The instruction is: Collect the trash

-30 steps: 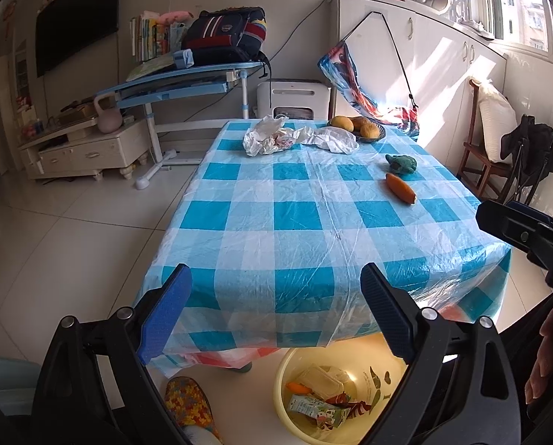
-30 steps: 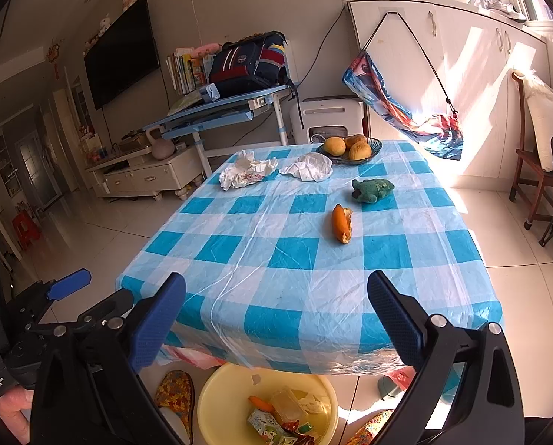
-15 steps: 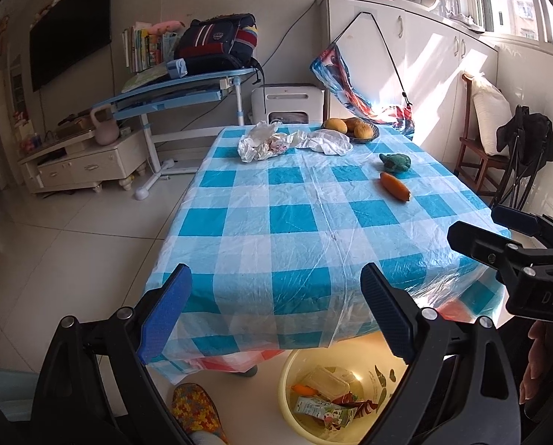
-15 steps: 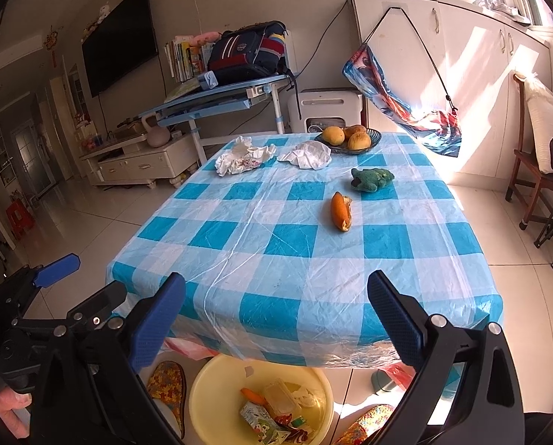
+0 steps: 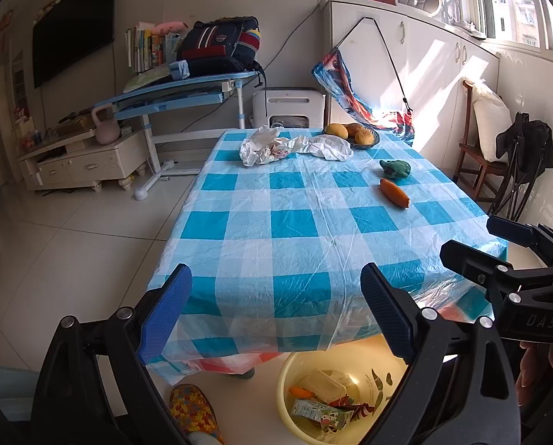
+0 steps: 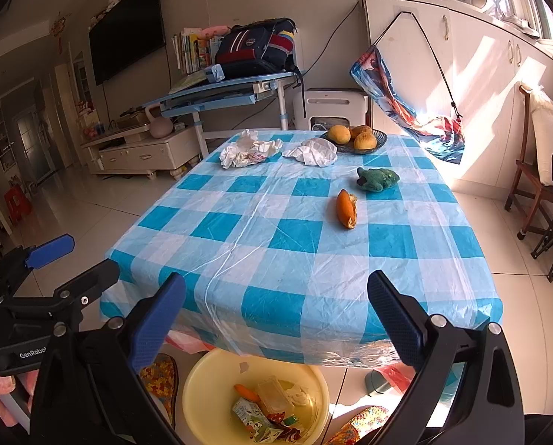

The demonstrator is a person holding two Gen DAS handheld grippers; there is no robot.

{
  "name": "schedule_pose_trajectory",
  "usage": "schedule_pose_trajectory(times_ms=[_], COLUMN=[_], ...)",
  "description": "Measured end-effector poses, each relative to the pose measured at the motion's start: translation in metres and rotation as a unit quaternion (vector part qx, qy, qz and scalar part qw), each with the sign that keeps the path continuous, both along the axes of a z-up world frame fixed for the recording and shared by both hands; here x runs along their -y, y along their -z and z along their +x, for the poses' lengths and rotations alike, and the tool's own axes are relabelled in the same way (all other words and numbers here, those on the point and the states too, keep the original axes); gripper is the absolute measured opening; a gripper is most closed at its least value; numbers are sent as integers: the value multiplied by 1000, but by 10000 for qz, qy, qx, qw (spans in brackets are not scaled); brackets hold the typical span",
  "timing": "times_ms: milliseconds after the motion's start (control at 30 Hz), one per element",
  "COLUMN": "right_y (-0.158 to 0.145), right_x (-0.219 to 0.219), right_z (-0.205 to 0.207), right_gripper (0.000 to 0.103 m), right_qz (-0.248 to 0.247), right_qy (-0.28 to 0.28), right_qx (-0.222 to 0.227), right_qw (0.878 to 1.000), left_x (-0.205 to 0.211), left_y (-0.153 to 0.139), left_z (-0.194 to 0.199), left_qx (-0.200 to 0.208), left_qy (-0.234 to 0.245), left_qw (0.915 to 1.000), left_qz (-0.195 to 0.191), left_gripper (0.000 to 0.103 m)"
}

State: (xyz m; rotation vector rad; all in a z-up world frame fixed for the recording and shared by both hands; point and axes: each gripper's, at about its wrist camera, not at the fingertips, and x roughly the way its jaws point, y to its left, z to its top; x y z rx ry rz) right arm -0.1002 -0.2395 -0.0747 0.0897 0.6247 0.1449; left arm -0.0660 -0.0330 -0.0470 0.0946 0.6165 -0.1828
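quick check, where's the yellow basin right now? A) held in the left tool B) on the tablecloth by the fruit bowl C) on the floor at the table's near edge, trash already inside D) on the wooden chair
C: the yellow basin sits on the floor below the near edge of the checked tablecloth, with a carton and wrappers inside; both tools are open and empty.

Peel (image 6: 346,209) lies before toy (image 6: 377,178); basin (image 6: 202,382) under table (image 6: 406,259).

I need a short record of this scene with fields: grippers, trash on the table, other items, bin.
left gripper: open, empty
right gripper: open, empty
trash on table: crumpled wrapper, white crumpled paper, orange peel
other items: green toy, fruit bowl
bin: yellow basin on the floor by the table's near edge, holding trash
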Motion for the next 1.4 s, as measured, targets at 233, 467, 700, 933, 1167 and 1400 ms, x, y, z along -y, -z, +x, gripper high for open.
schedule_pose_trajectory(times_ms=[233,467,700,933,1167,1400], right_y=[0,0,0,0,1,0], right_x=[0,-2,-2,-2,-2,-4], right_z=[0,1,1,1,2,1], right_gripper=[94,94,94,94,94,94], right_qz=[5,5,9,9,10,12], right_qy=[4,-4,-4,-9,1,-4], right_qx=[3,5,5,5,9,10], right_qw=[10000,10000,10000,10000,10000,10000], left_x=[0,0,0,0,0,0], left_y=[0,0,-1,-1,-1,-2], left_z=[0,0,0,0,0,0], left_qx=[2,7,7,10,13,17], left_qy=[3,2,8,14,15,16], left_qw=[10000,10000,10000,10000,10000,10000], left_qz=[0,3,-2,8,7,6], left_gripper=[89,89,89,89,89,89])
